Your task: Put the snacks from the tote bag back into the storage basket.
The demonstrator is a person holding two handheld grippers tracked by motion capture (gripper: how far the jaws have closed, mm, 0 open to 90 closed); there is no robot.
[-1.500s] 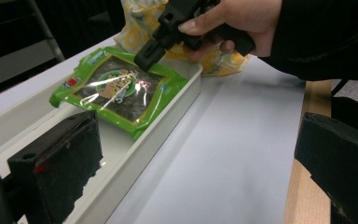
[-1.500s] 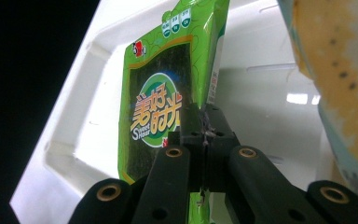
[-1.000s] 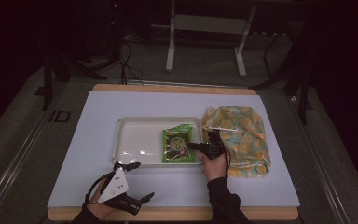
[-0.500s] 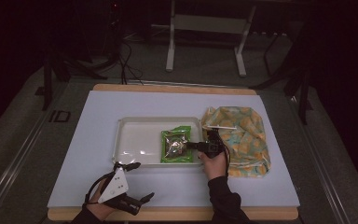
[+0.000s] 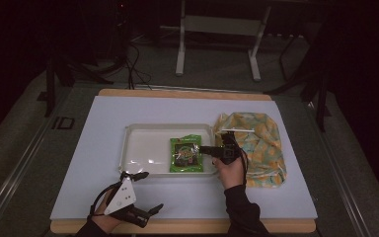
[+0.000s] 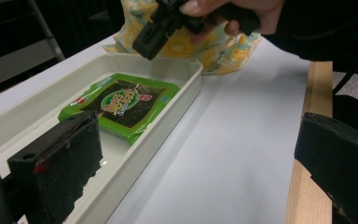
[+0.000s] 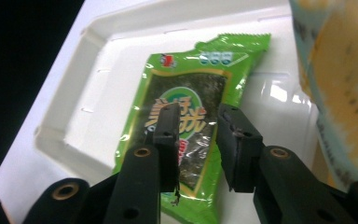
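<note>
A green seaweed snack packet [image 5: 186,154] lies flat in the right part of a white tray [image 5: 143,148]. My right gripper [image 5: 205,149] hovers at the packet's right edge, jaws open. In the right gripper view the packet [image 7: 191,93] lies below the parted jaws of that gripper [image 7: 196,116], with nothing between them. My left gripper [image 5: 153,210] rests near the table's front edge, left of centre, jaws wide open and empty. From the left gripper view [image 6: 200,168] I see the tray [image 6: 168,126], the packet [image 6: 121,100] and the right gripper [image 6: 149,37] beyond.
A yellow patterned cloth bag [image 5: 256,143] lies just right of the tray, touching its corner. A pale blue mat [image 5: 286,197] covers the wooden table [image 5: 187,226]. Dark stands and cables sit on the floor behind.
</note>
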